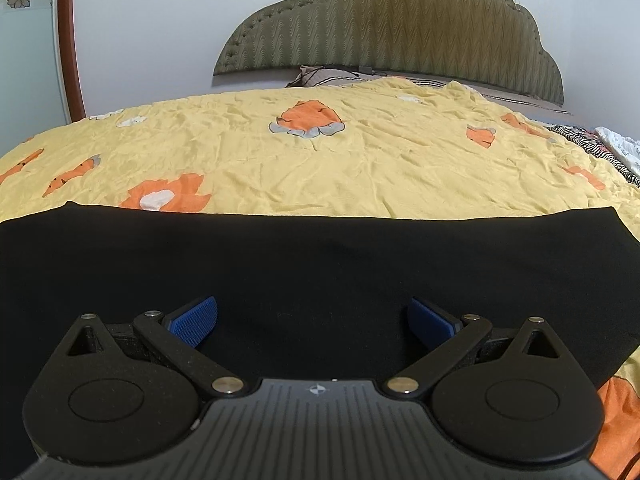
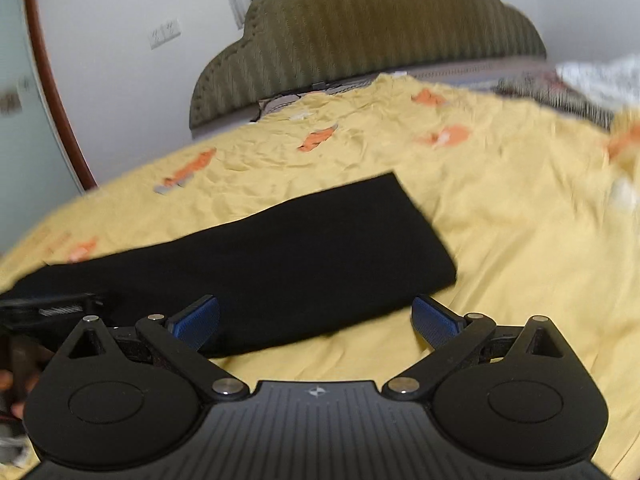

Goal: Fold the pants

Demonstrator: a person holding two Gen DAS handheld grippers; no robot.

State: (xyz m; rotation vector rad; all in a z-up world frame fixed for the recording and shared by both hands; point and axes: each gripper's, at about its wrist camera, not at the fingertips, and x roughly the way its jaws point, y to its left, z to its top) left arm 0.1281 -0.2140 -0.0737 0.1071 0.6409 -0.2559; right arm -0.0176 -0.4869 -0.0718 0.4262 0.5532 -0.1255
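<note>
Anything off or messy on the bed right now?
Nothing stands out. The black pants lie flat in a neat folded strip on the yellow bedspread, which is only wrinkled. Both the left tool and right tool are open, holding nothing.

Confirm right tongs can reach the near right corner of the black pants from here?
Probably yes. The right tongs are open, holding nothing, and the corner of the black fabric pants lies flat on the yellow flower-print bedsheet just ahead, with nothing between. The view is motion-blurred.
</note>
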